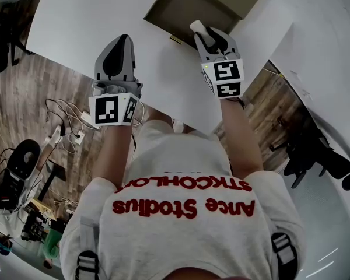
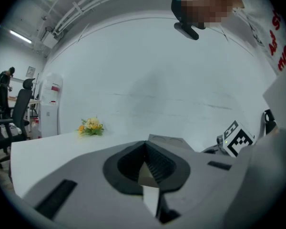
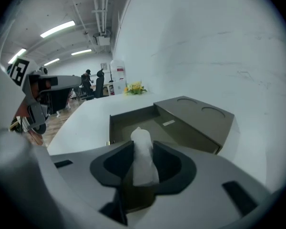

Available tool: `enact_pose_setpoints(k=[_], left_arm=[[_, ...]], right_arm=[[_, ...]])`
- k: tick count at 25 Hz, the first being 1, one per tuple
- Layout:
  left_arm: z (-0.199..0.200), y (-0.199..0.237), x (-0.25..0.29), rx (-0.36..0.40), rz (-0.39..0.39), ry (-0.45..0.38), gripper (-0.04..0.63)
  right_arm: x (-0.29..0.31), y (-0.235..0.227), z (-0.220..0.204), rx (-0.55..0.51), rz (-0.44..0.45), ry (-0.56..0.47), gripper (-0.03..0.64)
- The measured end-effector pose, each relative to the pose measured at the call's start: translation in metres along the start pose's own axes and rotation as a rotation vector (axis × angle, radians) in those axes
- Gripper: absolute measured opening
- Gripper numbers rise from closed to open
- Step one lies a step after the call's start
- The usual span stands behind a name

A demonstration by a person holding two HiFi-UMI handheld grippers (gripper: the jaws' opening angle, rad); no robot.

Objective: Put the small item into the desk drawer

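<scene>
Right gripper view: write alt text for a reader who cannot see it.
The right gripper holds a small white item between its jaws, at an open brown drawer on a white desk. Far behind stand flowers.

We wear a pale grey T-shirt with red lettering and dark, grey-banded shoulder straps. Our grey-and-black left claw and right claw each carry a white cube of black square markers.

Wood-plank floor, cable tangle lay on it. Black office chair stood near white desk. Plain white wall behind. Ceiling tube lights were lit. Water dispenser and flowers at far end.
</scene>
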State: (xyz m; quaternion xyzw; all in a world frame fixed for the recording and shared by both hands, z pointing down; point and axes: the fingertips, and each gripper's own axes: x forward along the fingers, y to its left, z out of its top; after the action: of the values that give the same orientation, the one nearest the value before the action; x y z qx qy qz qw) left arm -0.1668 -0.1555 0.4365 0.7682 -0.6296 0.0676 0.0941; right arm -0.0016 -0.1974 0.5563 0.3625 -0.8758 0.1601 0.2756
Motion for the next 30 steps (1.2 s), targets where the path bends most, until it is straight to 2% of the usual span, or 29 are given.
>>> enact_pose_setpoints(k=[4, 7, 11, 16, 19, 21, 25, 30], left_arm=[[0.001, -0.005, -0.005, 0.001, 0.0, 0.0, 0.008], [-0.001, 0.01, -0.007, -0.009, 0.002, -0.003, 0.008], [-0.003, 0.024, -0.006, -0.017, 0.007, -0.001, 0.008], [0.0, 0.025, -0.007, -0.018, 0.012, -0.008, 0.008], [0.007, 0.025, -0.007, -0.016, 0.01, -0.022, 0.008], [0.013, 0.024, -0.005, -0.012, 0.009, -0.033, 0.008], [0.027, 0.02, -0.004, -0.004, 0.004, -0.059, 0.008], [0.05, 0.018, -0.007, 0.014, 0.001, -0.105, 0.008]], right_arm=[[0.0, 0.006, -0.01, -0.103, -0.016, 0.099, 0.13], [0.014, 0.016, -0.011, -0.16, -0.031, 0.158, 0.133], [0.026, 0.02, -0.008, -0.152, -0.034, 0.175, 0.141], [0.023, 0.02, -0.002, -0.091, -0.009, 0.138, 0.175], [0.017, 0.015, 0.011, -0.055, -0.019, 0.083, 0.16], [0.009, 0.009, 0.024, -0.029, -0.031, 0.027, 0.127], [-0.012, -0.001, 0.057, 0.059, -0.043, -0.124, 0.061], [-0.048, -0.009, 0.099, 0.15, -0.061, -0.312, 0.021]])
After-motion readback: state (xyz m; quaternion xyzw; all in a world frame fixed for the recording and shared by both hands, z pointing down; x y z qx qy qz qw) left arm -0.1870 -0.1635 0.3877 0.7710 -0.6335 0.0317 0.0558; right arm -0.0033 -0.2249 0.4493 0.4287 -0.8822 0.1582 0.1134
